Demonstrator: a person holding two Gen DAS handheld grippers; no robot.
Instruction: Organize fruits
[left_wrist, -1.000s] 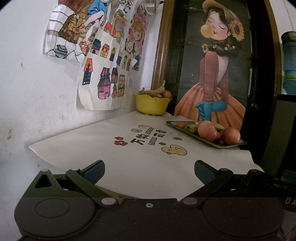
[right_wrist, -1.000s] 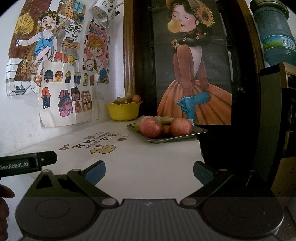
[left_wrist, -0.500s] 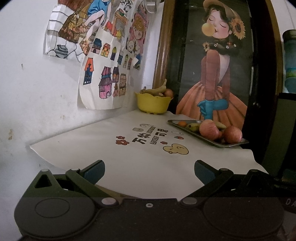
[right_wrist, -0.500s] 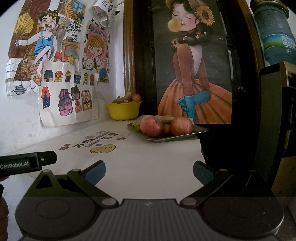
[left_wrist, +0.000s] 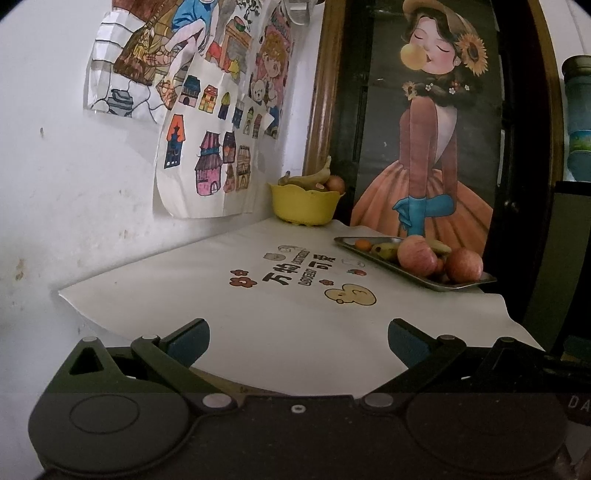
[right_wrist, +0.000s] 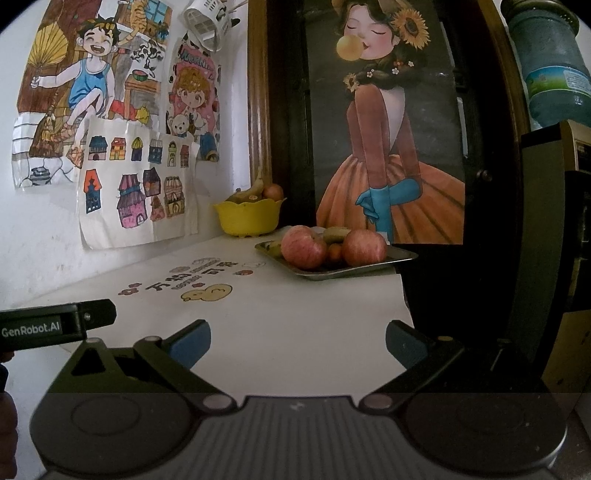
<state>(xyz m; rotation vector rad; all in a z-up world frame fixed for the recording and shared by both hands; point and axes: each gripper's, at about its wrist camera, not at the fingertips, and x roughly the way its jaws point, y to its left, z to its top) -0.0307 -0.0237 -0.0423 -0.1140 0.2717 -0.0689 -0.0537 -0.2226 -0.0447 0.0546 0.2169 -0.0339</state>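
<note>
both your grippers, left (left_wrist: 297, 334) and right (right_wrist: 297, 336), hang wide and empty; the bowl (right_wrist: 248, 220) holds some fruit, but the tray (right_wrist: 400, 254) fruit is all yours to move.

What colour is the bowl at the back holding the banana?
Yellow. The bowl with its scalloped rim shows best in the right wrist view.
</note>
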